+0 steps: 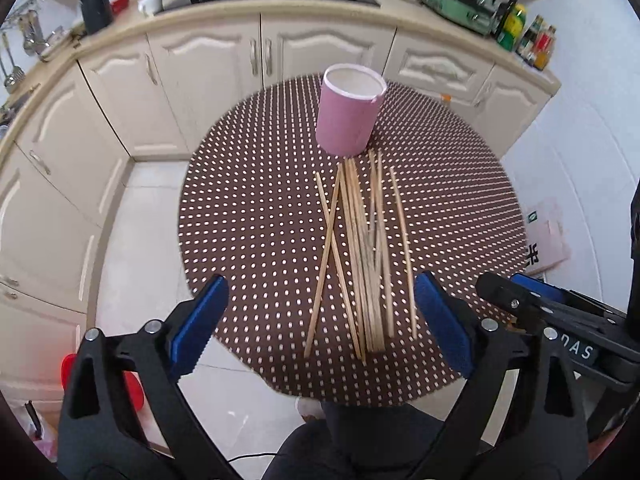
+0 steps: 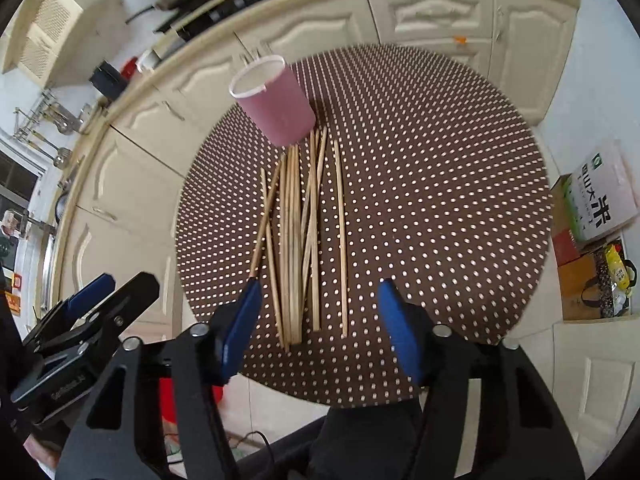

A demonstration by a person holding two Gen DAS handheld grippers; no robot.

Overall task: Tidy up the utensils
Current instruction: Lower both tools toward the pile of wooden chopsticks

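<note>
While both grippers gape, chopsticks (image 1: 362, 256) lie scattered — pink cup (image 1: 348, 116) upright.

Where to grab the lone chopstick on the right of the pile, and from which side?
Probably at its near end, from above, jaws across the shaft. That chopstick lies flat on the dotted table, apart from the pile, so there is room for a finger on each side. The right gripper is open and nearest.

The pink holder (image 1: 348, 116) hides the far chopstick (image 1: 362, 240) tips; the countertop bottles (image 1: 528, 38) look blurred.
</note>
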